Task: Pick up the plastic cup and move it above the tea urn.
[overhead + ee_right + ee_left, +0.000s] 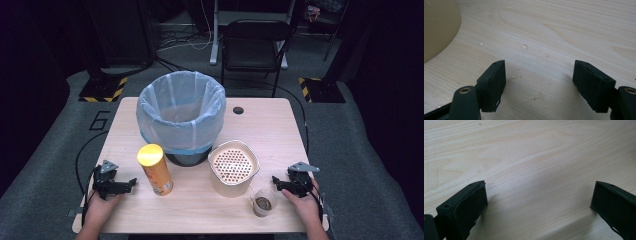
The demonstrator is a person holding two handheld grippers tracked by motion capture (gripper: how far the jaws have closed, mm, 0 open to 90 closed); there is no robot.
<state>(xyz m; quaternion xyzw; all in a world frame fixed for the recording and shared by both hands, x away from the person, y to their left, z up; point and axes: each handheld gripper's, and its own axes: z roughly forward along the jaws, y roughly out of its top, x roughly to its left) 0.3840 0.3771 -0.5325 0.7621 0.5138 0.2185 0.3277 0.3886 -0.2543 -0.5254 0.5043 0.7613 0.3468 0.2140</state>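
Note:
My left gripper point(132, 182) rests at the table's front left, pointing right toward a yellow-lidded orange chips can point(155, 171) that stands upright a short way off. In the left gripper view its jaws point(539, 186) stand wide apart over bare wood. My right gripper point(275, 180) lies at the front right, pointing left, open with nothing between its fingers point(540, 63). Just left of it stands a small clear cup point(263, 201) with something brown inside. A beige pot point(233, 169) with a perforated insert sits behind the cup, and its side point(436, 25) shows in the right gripper view.
A dark bin lined with a pale blue bag point(181, 112) stands at the middle back of the wooden table point(272, 132). A cable hole point(238, 110) lies to the bin's right. A black chair point(252, 40) stands beyond the table.

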